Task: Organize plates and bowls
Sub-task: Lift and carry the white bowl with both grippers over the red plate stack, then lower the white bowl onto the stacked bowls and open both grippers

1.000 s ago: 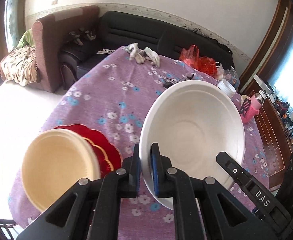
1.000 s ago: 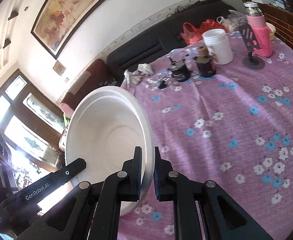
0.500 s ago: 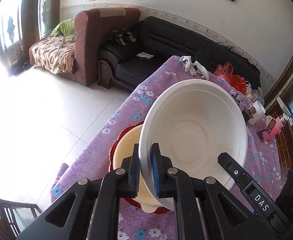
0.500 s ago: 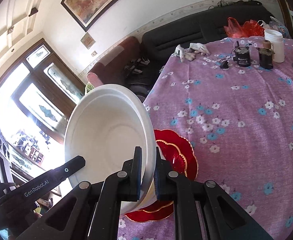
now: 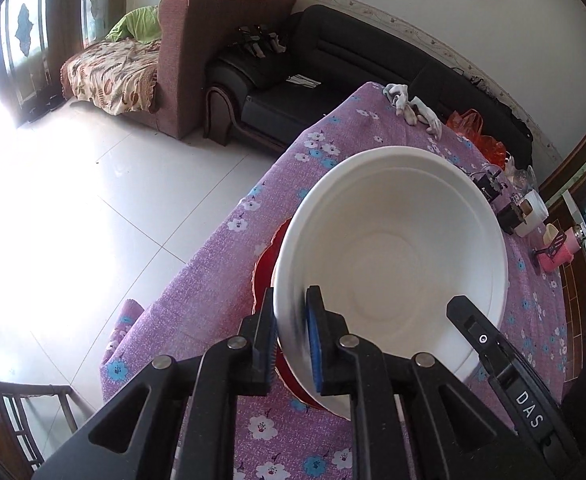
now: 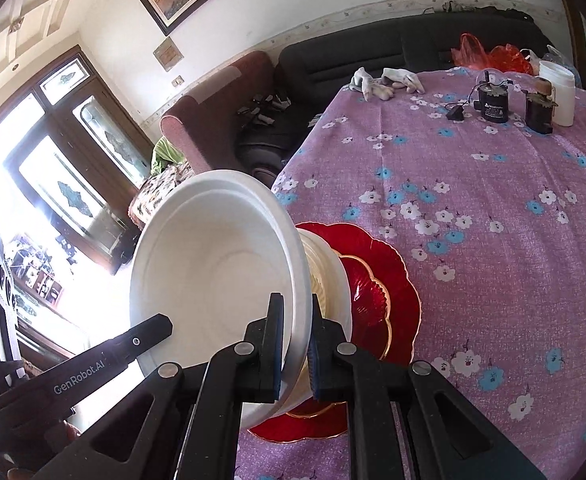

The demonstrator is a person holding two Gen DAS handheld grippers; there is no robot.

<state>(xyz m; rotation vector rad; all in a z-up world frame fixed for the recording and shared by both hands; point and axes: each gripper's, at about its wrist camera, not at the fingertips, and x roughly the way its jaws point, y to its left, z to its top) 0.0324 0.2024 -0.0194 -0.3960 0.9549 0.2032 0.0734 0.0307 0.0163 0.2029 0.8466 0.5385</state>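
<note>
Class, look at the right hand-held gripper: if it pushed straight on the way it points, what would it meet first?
The right hand-held gripper already clamps the white bowl's rim. Beyond it, its outer finger would probably meet the cream bowl on the red plates; depth is hard to judge.

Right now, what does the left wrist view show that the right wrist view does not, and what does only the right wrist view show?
Only the left wrist view shows the wooden chair on the tiled floor.

Only the right wrist view shows the cream bowl under the white bowl, standing on the red plate; the left view gives only a sliver of that plate.

Both views show the white bowl gripped at its rim by the left gripper and the right gripper, the purple flowered tablecloth and the gloves.
</note>
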